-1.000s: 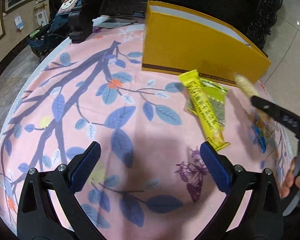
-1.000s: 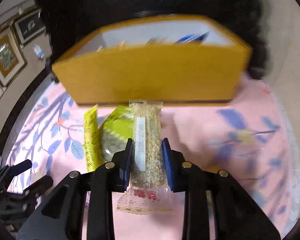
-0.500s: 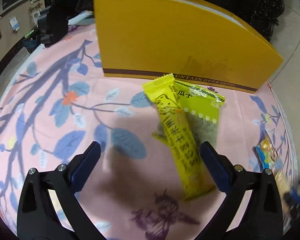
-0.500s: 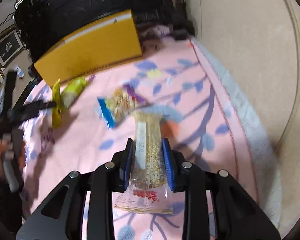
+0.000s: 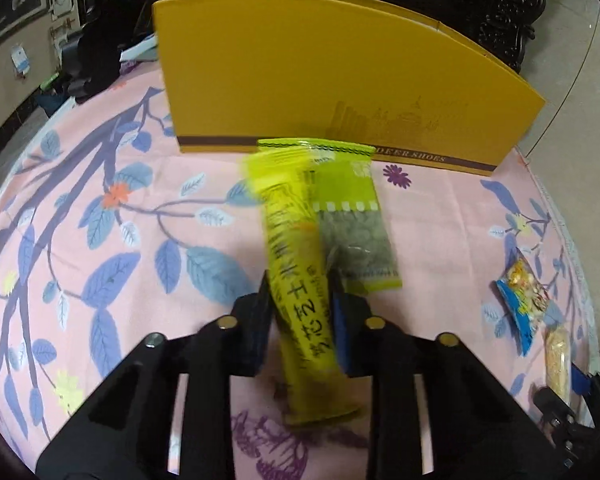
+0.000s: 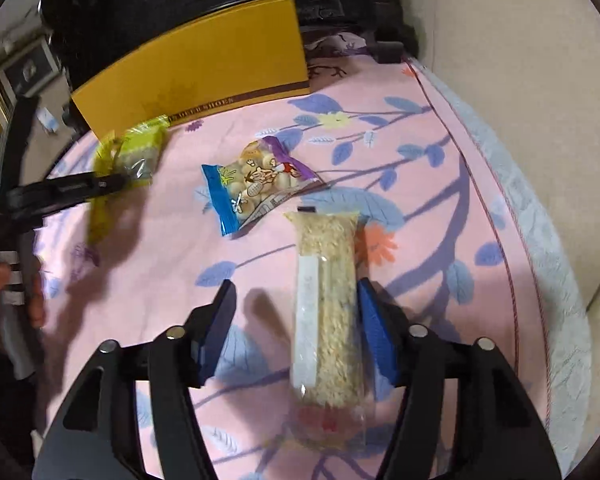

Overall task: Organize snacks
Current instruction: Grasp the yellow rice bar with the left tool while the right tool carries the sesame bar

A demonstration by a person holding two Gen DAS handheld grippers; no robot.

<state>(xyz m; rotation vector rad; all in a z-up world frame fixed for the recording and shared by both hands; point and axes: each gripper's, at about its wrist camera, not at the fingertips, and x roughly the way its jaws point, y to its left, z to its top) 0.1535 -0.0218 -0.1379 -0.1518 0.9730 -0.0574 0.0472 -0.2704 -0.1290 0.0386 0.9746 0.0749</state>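
Left gripper [image 5: 300,304] pinches the yellow bar [image 5: 296,264]; right gripper [image 6: 296,320] spread around the oat bar [image 6: 327,312]. Lift straight, clearing the green pack [image 5: 352,224].

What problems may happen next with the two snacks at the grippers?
1. The left gripper pinches the yellow stick pack low on its length, so the long free end may swing and drag the green seed pack that lies against it.
2. The right gripper is open around the rice bar; pulling back may nudge it toward the nearby peanut bag.
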